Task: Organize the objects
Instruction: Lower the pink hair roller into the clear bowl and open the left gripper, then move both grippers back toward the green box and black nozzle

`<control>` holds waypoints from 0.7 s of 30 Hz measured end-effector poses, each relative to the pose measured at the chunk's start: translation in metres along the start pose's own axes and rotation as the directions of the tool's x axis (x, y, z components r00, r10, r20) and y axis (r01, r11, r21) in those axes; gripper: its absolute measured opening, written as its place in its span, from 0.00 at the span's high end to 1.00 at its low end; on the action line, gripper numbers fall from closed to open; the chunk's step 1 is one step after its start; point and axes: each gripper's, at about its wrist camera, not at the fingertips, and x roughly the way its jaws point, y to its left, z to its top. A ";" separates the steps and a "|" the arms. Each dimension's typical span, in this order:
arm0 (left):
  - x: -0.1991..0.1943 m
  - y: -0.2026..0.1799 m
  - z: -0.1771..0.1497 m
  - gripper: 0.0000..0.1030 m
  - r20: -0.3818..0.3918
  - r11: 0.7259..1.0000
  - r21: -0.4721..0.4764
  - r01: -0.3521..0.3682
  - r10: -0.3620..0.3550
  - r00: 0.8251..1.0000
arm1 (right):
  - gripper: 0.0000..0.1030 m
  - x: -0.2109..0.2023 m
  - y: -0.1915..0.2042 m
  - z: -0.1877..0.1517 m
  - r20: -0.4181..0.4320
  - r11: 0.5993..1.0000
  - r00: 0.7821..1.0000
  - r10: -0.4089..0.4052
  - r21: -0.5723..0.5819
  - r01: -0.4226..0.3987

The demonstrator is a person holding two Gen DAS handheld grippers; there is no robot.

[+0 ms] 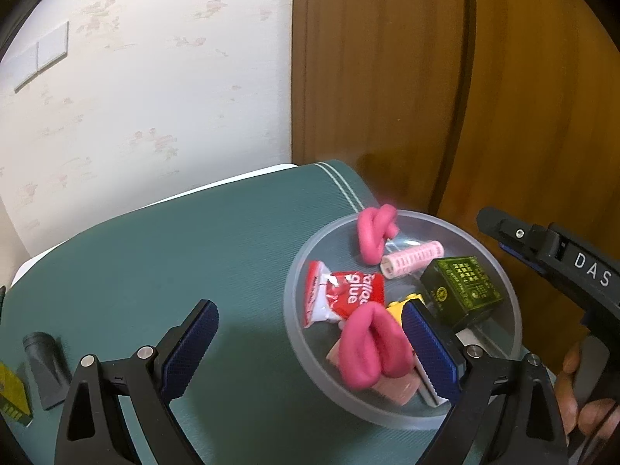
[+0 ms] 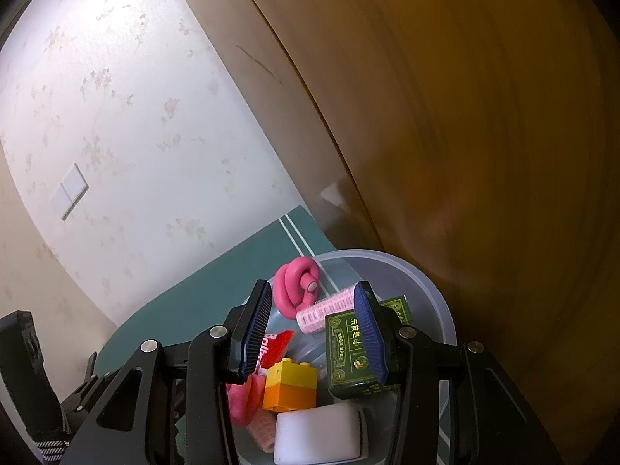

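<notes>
The clear bowl point(image 1: 500, 267) on the green mat point(image 1: 174, 255) holds two pink foam twists, one pink hair roller point(image 1: 412, 259), one red glue packet point(image 1: 345, 296), one green box point(image 1: 461, 290), one yellow-orange brick point(image 2: 290, 385) and one white block point(image 2: 319, 436). The left gripper point(image 1: 310, 352) gapes wide, empty, one twist point(image 1: 372, 345) between its fingers. The right gripper point(image 2: 310, 333) hangs over the bowl, narrower, clasping nothing. Left of the left gripper lies one black nozzle point(image 1: 44, 368).
</notes>
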 end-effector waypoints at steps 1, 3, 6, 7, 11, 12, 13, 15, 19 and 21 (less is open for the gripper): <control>-0.001 0.002 -0.001 0.05 0.000 1.000 0.000 -0.007 0.007 1.000 | 0.55 0.001 0.001 -0.001 -0.002 1.000 1.000 0.000 -0.004 0.000; -0.004 0.004 -0.002 0.04 0.002 1.000 -0.002 -0.021 0.021 1.000 | 0.55 0.002 0.002 -0.002 -0.005 1.000 1.000 -0.002 -0.010 0.001; -0.008 0.010 -0.003 0.02 0.004 0.999 -0.010 -0.042 0.042 0.999 | 0.55 0.003 0.003 -0.005 -0.009 1.000 1.000 -0.003 -0.017 0.003; -0.010 0.012 -0.003 0.02 0.004 0.999 -0.014 -0.048 0.048 0.999 | 0.55 0.003 0.004 -0.005 -0.009 1.000 1.000 -0.004 -0.021 0.004; -0.016 0.023 -0.007 0.01 0.001 0.996 -0.033 -0.081 0.081 0.997 | 0.55 0.005 0.009 -0.009 -0.010 0.999 1.000 -0.001 -0.047 0.001; -0.016 0.025 -0.008 0.01 0.000 0.995 -0.037 -0.088 0.088 0.996 | 0.55 0.005 0.012 -0.011 -0.010 0.998 1.000 -0.003 -0.062 0.003; -0.017 0.028 -0.010 0.01 0.000 0.994 -0.043 -0.097 0.097 0.995 | 0.55 0.006 0.013 -0.012 -0.011 0.998 1.000 -0.005 -0.069 0.005; -0.019 0.034 -0.012 0.01 -0.001 0.992 -0.058 -0.108 0.108 0.994 | 0.55 0.007 0.017 -0.015 -0.014 0.996 1.000 -0.005 -0.090 0.004; -0.024 0.043 -0.015 0.01 0.001 0.986 -0.082 -0.143 0.144 0.990 | 0.55 0.008 0.023 -0.020 -0.017 0.993 1.000 -0.002 -0.120 0.000; -0.026 0.046 -0.017 0.01 0.003 0.983 -0.084 -0.166 0.167 0.986 | 0.55 0.009 0.025 -0.022 -0.018 0.991 1.000 -0.001 -0.134 -0.001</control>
